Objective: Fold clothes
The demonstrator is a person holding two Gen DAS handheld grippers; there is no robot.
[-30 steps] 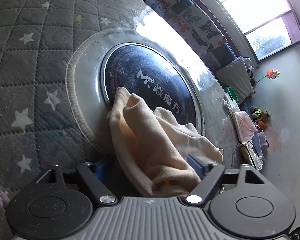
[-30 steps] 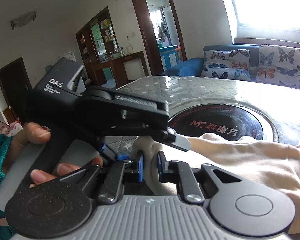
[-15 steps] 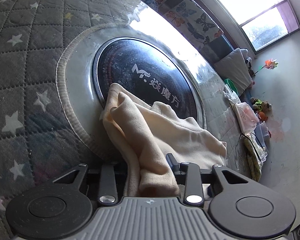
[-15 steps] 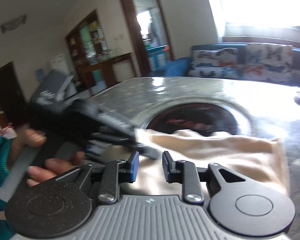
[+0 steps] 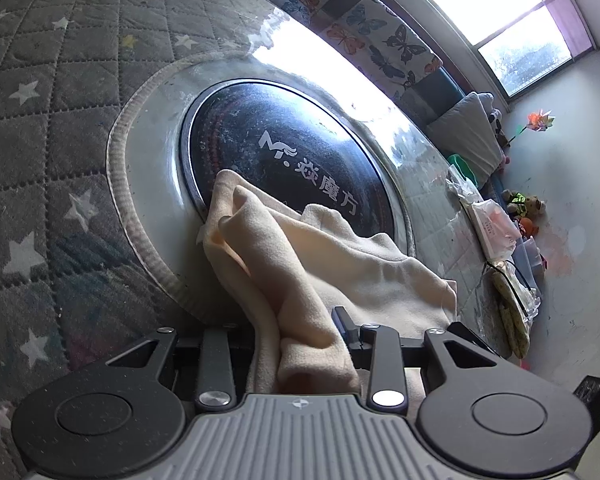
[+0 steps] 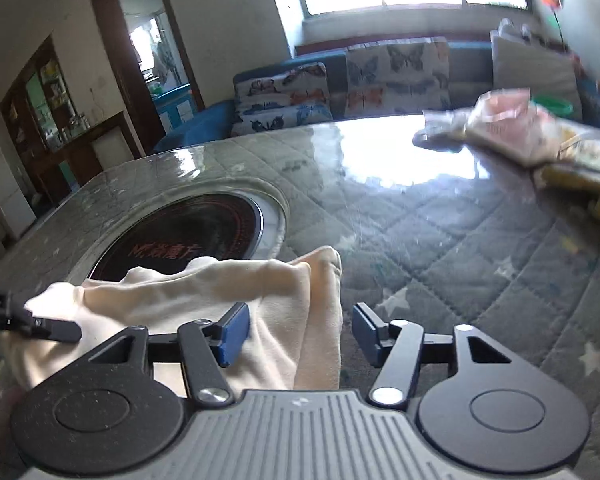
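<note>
Holding a bunched end of the cream cloth (image 5: 308, 264), your left hand-held gripper (image 5: 306, 344) is squeezed narrow on it. The cloth lies on the quilted bench (image 6: 440, 248), partly over the round black cooktop (image 5: 284, 148) set into it. Your right hand-held gripper (image 6: 300, 332) has just been opening, and its jaws now stand wide. The other end of the cloth (image 6: 260, 304) sits between them, but the blue pads (image 6: 232, 332) do not press on it. That end hangs loose, so it could slip down and spoil the fold. If you pull with the left side now, the whole cloth could slide along, because the clear cover on the bench looks shiny and smooth. The left grip holds a thick bundle of layers, so one layer could slip out and make the fold crooked. The crinkly packets (image 6: 512, 128) on the far side are well apart from the cloth.
</note>
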